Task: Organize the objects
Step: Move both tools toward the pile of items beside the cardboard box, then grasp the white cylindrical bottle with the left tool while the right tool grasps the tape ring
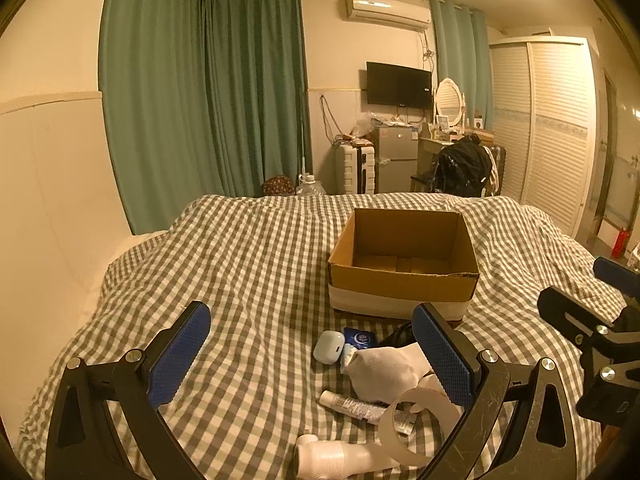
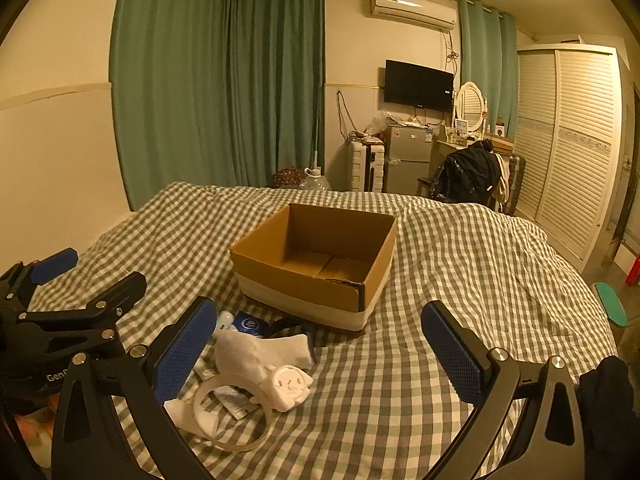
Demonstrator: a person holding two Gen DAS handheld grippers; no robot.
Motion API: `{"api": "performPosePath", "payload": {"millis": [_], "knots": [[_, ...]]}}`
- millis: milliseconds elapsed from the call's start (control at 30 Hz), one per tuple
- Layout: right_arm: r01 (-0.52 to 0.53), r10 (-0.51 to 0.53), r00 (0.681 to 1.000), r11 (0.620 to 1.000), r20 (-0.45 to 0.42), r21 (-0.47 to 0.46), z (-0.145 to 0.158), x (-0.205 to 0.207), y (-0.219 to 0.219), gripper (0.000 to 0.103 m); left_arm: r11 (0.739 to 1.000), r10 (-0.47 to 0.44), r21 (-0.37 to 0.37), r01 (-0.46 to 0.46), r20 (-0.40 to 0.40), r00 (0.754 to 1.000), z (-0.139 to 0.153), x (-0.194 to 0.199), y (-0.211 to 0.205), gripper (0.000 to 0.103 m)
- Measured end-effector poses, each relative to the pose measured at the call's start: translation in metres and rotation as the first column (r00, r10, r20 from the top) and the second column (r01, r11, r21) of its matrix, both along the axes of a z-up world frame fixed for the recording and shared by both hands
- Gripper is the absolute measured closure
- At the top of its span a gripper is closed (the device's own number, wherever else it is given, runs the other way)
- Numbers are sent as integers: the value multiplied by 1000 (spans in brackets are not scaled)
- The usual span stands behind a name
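Cardboard, plain brown with a pale band round its base, makes up the open box (image 1: 404, 264) sitting on the checked bedspread (image 1: 248, 264), toward the middle of the bed; nothing shows inside but its folded bottom flaps. Just in front of the box lies a small heap of things. A white earbud case (image 1: 329, 346) rests beside a dark blue sachet (image 1: 361, 337), both near the box's front wall. Closer in, a rumpled white sock (image 1: 384, 372) lies over part of a slim white tube (image 1: 352, 403) with printed text. A clear tape ring (image 1: 416, 420) stands tilted against the tube, and a white bottle (image 1: 336, 458) lies on its side at the nearest edge of the heap. From the right wrist view a rolled white sock (image 2: 289, 385) touches the tape ring.

Both grippers hang above the bedspread, empty. The left gripper (image 1: 312, 354) has its blue pads spread wide, framing the heap. The right gripper (image 2: 320, 344) is likewise spread wide, off to the heap's right.
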State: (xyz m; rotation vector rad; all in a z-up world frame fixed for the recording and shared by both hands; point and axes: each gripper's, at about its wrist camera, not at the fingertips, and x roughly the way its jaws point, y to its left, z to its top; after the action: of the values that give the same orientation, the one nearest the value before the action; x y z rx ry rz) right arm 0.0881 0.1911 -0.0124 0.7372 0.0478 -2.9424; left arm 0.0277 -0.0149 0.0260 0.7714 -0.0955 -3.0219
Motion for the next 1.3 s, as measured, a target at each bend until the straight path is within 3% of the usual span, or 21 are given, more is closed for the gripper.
{"api": "performPosePath", "payload": {"millis": [233,467,567,733,900,1067,1200,1300], "knots": [[-53,53,998,999,20,4,6,15,-10,0,1000,-13,6,13,59,998,-6,11,-14,0],[-104,103,988,995,112,3,-23,19,-16,0,999,18,-51,-10,160,987,-42,12,-24,0],[-113,113,981,994,158,-5,-38,14,-18,0,1000,-5,-27,11,204,979,-58,13,-25,0],[-103,103,977,995,187,-9,-50,8,-12,0,997,-72,-16,80,294,953,-93,13,-12,0],[-80,80,973,997,217,-12,-63,-1,-4,0,992,-121,22,122,393,912,-128,5,-9,4],[-75,76,966,997,249,-12,-76,-8,-1,0,984,-175,53,168,420,891,-138,-5,-5,4],[-78,79,959,997,273,-14,-85,-13,-1,0,970,-243,98,223,422,873,-141,-10,0,24],[-77,78,956,997,281,-14,-88,-14,-1,0,968,-250,122,219,412,876,-139,-11,-3,36]]}}
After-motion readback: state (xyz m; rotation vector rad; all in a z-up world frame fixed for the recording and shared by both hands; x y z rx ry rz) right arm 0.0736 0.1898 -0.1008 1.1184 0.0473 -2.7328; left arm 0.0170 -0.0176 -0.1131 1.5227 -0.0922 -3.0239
